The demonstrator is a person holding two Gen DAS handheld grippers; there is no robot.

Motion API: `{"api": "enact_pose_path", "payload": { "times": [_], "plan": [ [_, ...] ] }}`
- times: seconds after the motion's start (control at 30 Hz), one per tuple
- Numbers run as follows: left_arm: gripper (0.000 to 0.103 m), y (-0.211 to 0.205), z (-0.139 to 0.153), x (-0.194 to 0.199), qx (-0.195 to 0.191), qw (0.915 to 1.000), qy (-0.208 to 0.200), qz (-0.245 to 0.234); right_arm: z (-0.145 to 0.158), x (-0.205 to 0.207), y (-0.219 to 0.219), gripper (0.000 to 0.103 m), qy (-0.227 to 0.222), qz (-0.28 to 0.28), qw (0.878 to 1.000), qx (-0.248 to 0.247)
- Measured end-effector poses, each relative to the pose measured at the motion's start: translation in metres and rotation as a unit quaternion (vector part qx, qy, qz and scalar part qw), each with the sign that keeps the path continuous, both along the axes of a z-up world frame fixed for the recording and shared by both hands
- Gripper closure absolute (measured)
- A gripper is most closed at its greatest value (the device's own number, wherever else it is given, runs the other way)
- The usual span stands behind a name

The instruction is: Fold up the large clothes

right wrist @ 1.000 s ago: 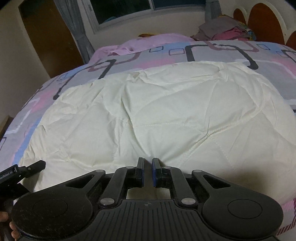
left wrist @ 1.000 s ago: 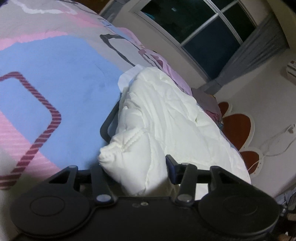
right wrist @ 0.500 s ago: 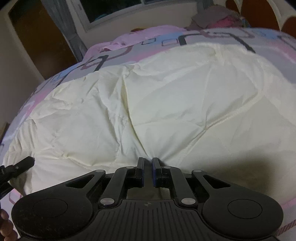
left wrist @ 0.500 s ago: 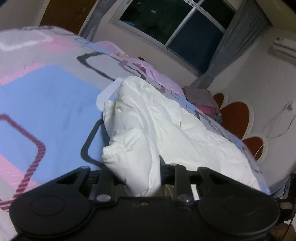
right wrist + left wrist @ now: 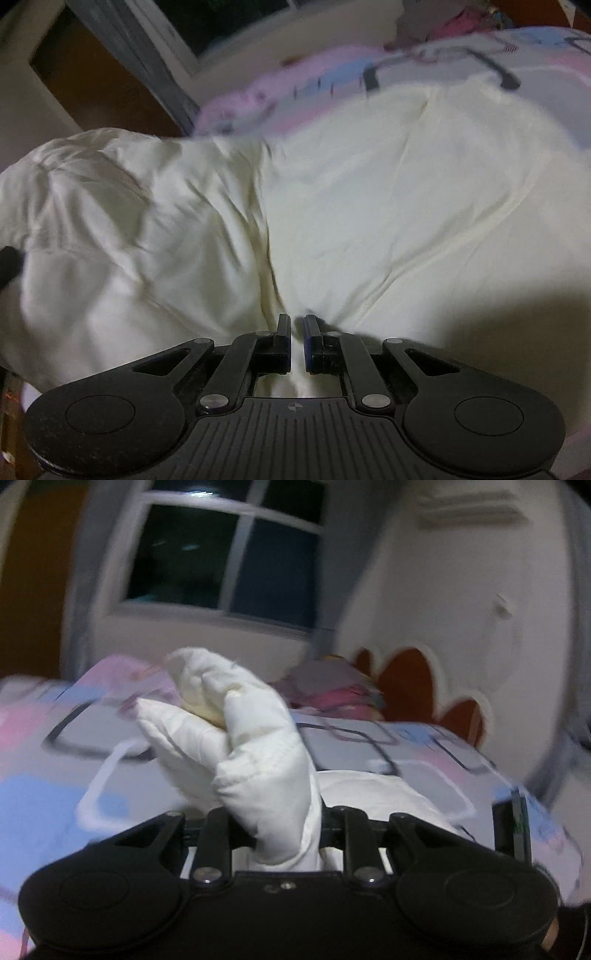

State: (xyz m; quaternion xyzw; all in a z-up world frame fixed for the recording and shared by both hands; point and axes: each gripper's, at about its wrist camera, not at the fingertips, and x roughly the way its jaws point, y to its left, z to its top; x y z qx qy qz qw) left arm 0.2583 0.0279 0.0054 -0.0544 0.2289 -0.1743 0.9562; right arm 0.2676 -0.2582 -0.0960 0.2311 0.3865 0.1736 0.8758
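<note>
Both my tongs grip the white quilt over the bed.

My left tongs point(image 5: 280, 834) clamp a bunched corner of the quilt point(image 5: 240, 738) raised above the bed point(image 5: 55, 782); my right tongs point(image 5: 297, 332), nearly closed, pinch its edge.

Item: cream-white quilted comforter point(image 5: 332, 206)
Surface: stitched seams, soft creases, puffy fill
Pose: left portion raised in a bunched fold point(image 5: 255, 753); remainder spread flat
Location: atop patterned pink, blue and grey bedsheet point(image 5: 55, 760)
</note>
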Motion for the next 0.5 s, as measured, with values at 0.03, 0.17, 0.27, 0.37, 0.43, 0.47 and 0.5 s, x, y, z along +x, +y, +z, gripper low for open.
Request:
{"api": "enact_pose_path", "payload": {
  "times": [0.03,0.17,0.27,0.37,0.43,0.47,0.5],
  "plan": [
    [0.082,-0.019,0.004,0.000,0.009,0.9998,-0.001,-0.019,0.006,-0.004,-0.019,0.095,-0.012,-0.016,1.000,0.006],
    [0.082,-0.086,0.005,0.006,0.038,0.9964,0.010,-0.074,0.015,-0.022,-0.097,0.095,-0.034,-0.101,0.994,0.003],
    [0.079,-0.134,-0.010,0.016,0.048,0.9902,0.042,-0.124,0.012,-0.038,-0.153,0.095,-0.033,-0.158,0.987,0.001],
    [0.069,-0.174,-0.036,0.031,0.044,0.9823,0.092,-0.157,0.000,-0.049,-0.198,0.095,-0.009,-0.208,0.978,-0.015],
    [0.057,-0.193,-0.057,0.038,0.033,0.9783,0.119,-0.166,-0.012,-0.053,-0.220,0.095,0.016,-0.225,0.974,-0.030],
    [0.048,-0.200,-0.067,0.041,0.024,0.9775,0.131,-0.163,-0.017,-0.057,-0.231,0.095,0.026,-0.238,0.970,-0.043],
    [0.041,-0.206,-0.074,0.041,0.011,0.9770,0.139,-0.161,-0.020,-0.060,-0.240,0.095,0.035,-0.250,0.966,-0.056]
  ]
}}
